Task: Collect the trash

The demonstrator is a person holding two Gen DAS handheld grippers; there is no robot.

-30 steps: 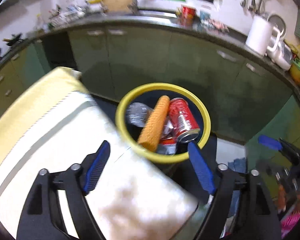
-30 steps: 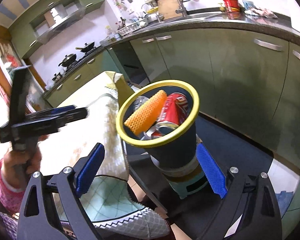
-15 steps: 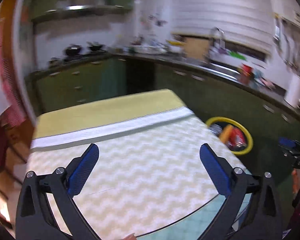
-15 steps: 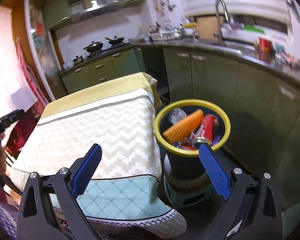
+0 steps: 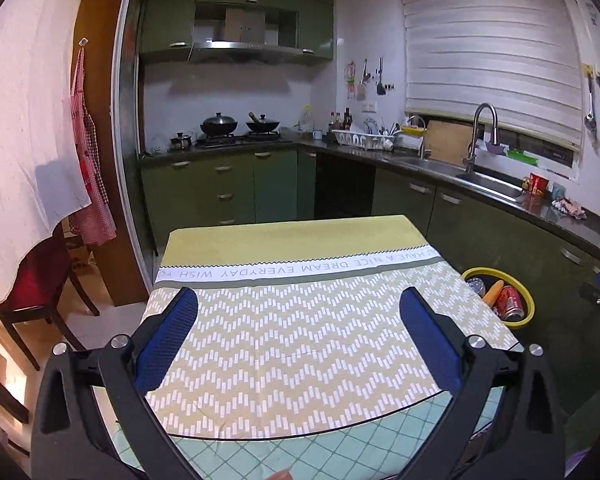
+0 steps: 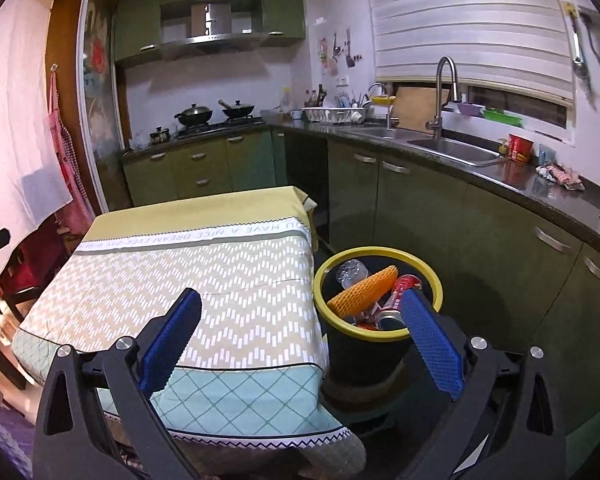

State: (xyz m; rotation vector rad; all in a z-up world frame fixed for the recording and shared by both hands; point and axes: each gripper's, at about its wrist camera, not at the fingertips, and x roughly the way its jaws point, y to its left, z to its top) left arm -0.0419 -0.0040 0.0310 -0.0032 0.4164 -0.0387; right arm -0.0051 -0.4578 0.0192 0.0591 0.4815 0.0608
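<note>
Both hand-held grippers, left [image 5: 298, 336] and right [image 6: 300, 338], gape wide and empty; trash sits in the bin [image 6: 436, 285] beside the bench [image 6: 228, 276]. Piled high, the orange mesh roll [image 6: 362, 294] could topple out if bumped.

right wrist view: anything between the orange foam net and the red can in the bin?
Nothing: in the right wrist view the orange foam net lies right beside the red can inside the bin.

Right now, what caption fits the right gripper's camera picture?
Open right gripper above the tablecloth, beside a yellow-rimmed bin holding a red can.
</note>
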